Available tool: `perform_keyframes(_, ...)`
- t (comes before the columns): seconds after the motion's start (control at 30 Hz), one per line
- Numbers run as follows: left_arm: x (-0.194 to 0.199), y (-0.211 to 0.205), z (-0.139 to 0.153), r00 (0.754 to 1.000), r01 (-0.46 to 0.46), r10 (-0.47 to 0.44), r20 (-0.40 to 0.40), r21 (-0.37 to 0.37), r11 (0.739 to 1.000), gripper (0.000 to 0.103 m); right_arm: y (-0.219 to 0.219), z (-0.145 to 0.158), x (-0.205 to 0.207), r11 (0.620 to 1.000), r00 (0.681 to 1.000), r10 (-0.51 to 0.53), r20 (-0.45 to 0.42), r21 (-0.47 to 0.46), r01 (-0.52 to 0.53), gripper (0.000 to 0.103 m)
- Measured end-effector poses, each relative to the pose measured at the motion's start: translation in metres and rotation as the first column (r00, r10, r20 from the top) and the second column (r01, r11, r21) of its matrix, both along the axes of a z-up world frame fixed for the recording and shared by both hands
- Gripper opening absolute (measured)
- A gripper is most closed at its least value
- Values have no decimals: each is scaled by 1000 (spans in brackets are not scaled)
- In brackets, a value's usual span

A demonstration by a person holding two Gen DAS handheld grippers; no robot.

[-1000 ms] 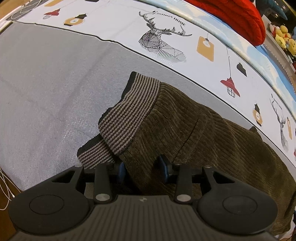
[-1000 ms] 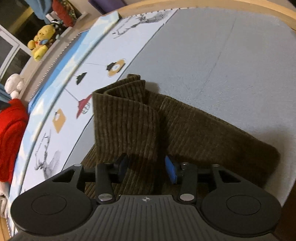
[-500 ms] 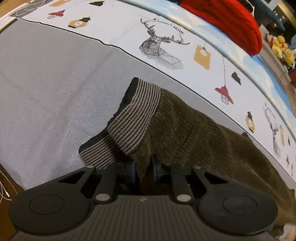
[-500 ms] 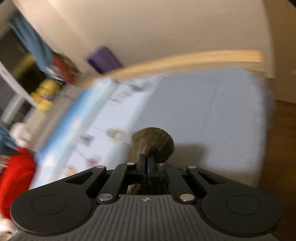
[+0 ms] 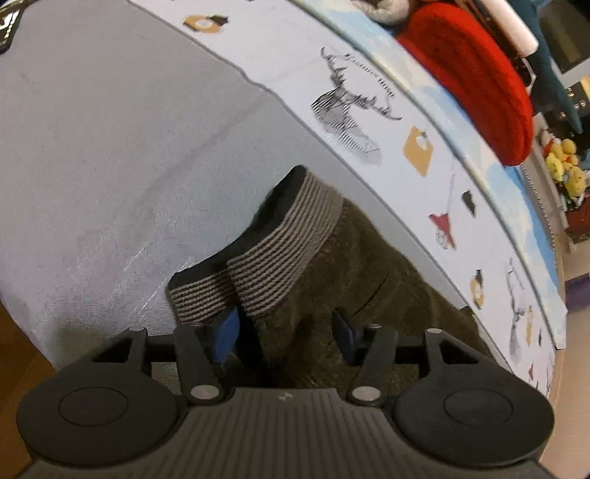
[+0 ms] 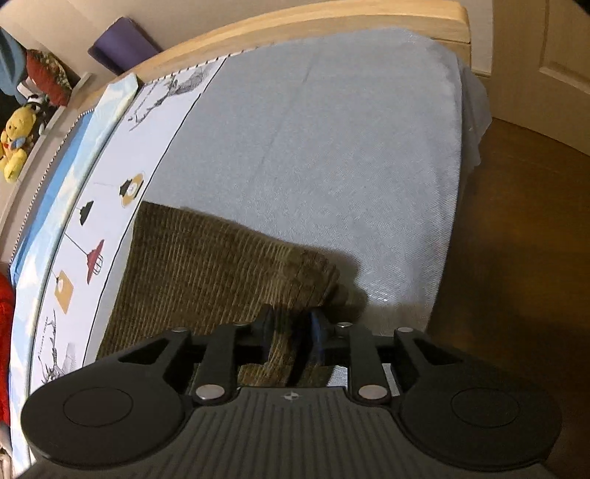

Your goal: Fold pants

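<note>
Olive-brown corduroy pants (image 5: 354, 280) lie on the grey bed sheet (image 5: 110, 147). Their striped elastic waistband (image 5: 273, 254) is at the left end in the left wrist view. My left gripper (image 5: 284, 328) is open, its jaws apart on either side of the fabric just below the waistband. In the right wrist view the leg end of the pants (image 6: 206, 272) lies folded near the bed's front edge. My right gripper (image 6: 291, 331) is partly open, its fingers loosely around a fold of the corduroy at the leg end.
A printed white and blue sheet (image 5: 368, 110) with deer and lamp motifs borders the grey area. A red knit garment (image 5: 472, 73) and yellow plush toys (image 6: 14, 147) lie beyond. The wooden bed frame (image 6: 295, 25) and brown floor (image 6: 516, 239) are at the right.
My left gripper was shut on the pants half a second ago and has opened. My right gripper, shut on lifted fabric then, has come down to the bed and loosened.
</note>
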State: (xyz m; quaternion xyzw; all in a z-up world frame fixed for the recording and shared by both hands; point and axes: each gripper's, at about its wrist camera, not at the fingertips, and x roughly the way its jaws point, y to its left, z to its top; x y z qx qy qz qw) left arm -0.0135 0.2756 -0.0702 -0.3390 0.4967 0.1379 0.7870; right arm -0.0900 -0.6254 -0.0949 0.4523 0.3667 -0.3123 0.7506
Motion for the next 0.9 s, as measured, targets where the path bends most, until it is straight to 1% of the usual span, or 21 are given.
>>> perform_keyframes(0.03, 2, 0, -2, 1000, -2, 2, -14, 12, 1000, 58, 1, 0, 5, 1000, 1000, 11, -12, -7, -11, 23)
perform_keyframes(0.07, 4, 1, -3, 1000, -1, 2, -20, 21, 1000, 52, 3, 0, 7, 1000, 1000, 18, -21, -17, -19, 18)
perform_keyframes(0.1, 4, 1, -3, 1000, 2, -2, -18, 27, 1000, 35, 4, 1, 7, 999, 999, 24, -23, -25, -25, 9)
perform_keyframes(0.13, 6, 2, -4, 1000, 6, -6, -15, 38, 999, 28, 5, 4, 9, 999, 999, 33, -14, -33, -34, 7)
perform_keyframes(0.2, 5, 3, -2, 1000, 19, -19, 0, 55, 998, 20, 10, 10, 12, 995, 997, 73, -1, -74, -73, 4)
perform_keyframes(0.27, -2, 2, 13, 998, 25, -30, 49, 92, 995, 18, 13, 21, 12, 989, 995, 93, 28, -121, -89, 3)
perform_keyframes(0.33, -17, 2, 37, 989, 12, -28, 145, 112, 994, 17, 13, 36, 5, 988, 990, 77, 117, -141, -60, 3)
perform_keyframes(0.37, -24, 4, 45, 985, 8, -28, 169, 122, 993, 17, 13, 45, 1, 987, 984, 78, 160, -153, -54, 2)
perform_keyframes(0.4, -28, 5, 49, 985, 7, -30, 170, 139, 990, 17, 15, 51, -2, 982, 980, 91, 178, -179, -58, 2)
perform_keyframes(0.43, -29, 7, 46, 990, 14, -35, 137, 154, 988, 18, 16, 52, -2, 978, 982, 103, 156, -196, -71, 2)
perform_keyframes(0.47, -27, 10, 37, 996, 29, -42, 77, 154, 988, 18, 14, 45, -1, 980, 990, 101, 99, -183, -81, 2)
perform_keyframes(0.53, -20, 18, 10, 997, 54, -46, -68, 106, 993, 20, 4, 17, -3, 996, 998, 60, -34, -61, -62, 2)
perform_keyframes(0.57, -18, 22, 1, 992, 58, -48, -117, 84, 995, 23, -1, 4, -7, 999, 996, 35, -85, -6, -36, 2)
perform_keyframes(0.6, -18, 25, -2, 989, 64, -54, -134, 71, 995, 28, -5, -2, -11, 1000, 995, 13, -101, 12, -12, 3)
perform_keyframes(0.63, -18, 24, -1, 988, 73, -62, -140, 78, 994, 31, -7, -1, -12, 1000, 995, 7, -95, 8, -6, 3)
perform_keyframes(0.7, -19, 20, 7, 989, 74, -56, -135, 130, 989, 43, -8, 4, -11, 999, 996, 26, -84, -19, -28, 3)
perform_keyframes(0.73, -20, 18, 13, 991, 71, -51, -121, 162, 984, 43, -7, 6, -10, 999, 995, 32, -93, -34, -35, 5)
perform_keyframes(0.77, -20, 14, 18, 993, 66, -45, -107, 200, 978, 43, -6, 9, -12, 998, 995, 20, -100, -55, -25, 12)
perform_keyframes(0.8, -19, 11, 26, 995, 59, -37, -88, 259, 964, 43, -5, 14, -14, 997, 995, 3, -95, -81, -11, 19)
perform_keyframes(0.87, -21, -2, 45, 999, 48, -44, -19, 391, 919, 43, -2, 26, -13, 986, 996, -14, -89, -170, -1, 21)
perform_keyframes(0.9, -21, -8, 54, 997, 50, -69, 28, 439, 897, 43, 0, 31, -12, 977, 997, -9, -79, -214, -8, 21)
